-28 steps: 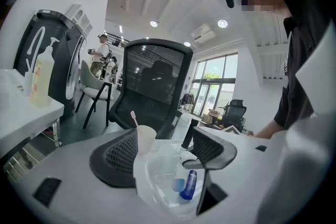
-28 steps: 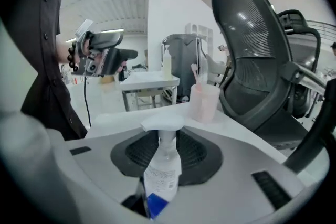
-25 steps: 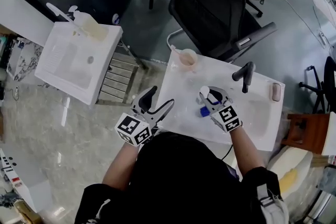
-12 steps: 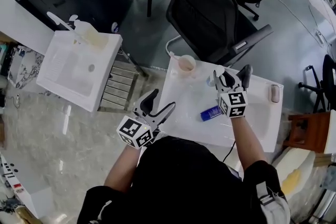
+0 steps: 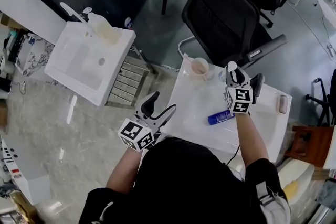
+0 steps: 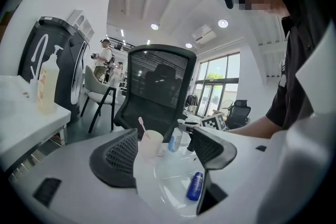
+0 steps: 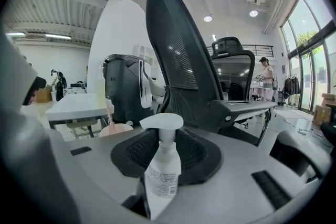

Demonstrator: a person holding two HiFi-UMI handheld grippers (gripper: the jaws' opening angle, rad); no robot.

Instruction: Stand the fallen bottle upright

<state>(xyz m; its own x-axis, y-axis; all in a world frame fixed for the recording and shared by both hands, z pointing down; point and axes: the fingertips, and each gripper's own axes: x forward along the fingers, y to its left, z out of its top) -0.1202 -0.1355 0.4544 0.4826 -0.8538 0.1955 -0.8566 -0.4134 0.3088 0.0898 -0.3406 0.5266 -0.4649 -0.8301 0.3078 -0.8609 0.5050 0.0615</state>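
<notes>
While the left hand-held gripper (image 5: 161,103) gapes empty, the right hand-held gripper (image 5: 234,73) clamps the upright pump bottle (image 7: 161,176).

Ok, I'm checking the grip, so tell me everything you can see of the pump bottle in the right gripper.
The pump bottle is pale and plastic-looking, with a white pump head whose spout points left in the right gripper view, and a printed label on its body. It is upright, clamped in the right gripper. Whether its base rests on anything is hidden.
</notes>
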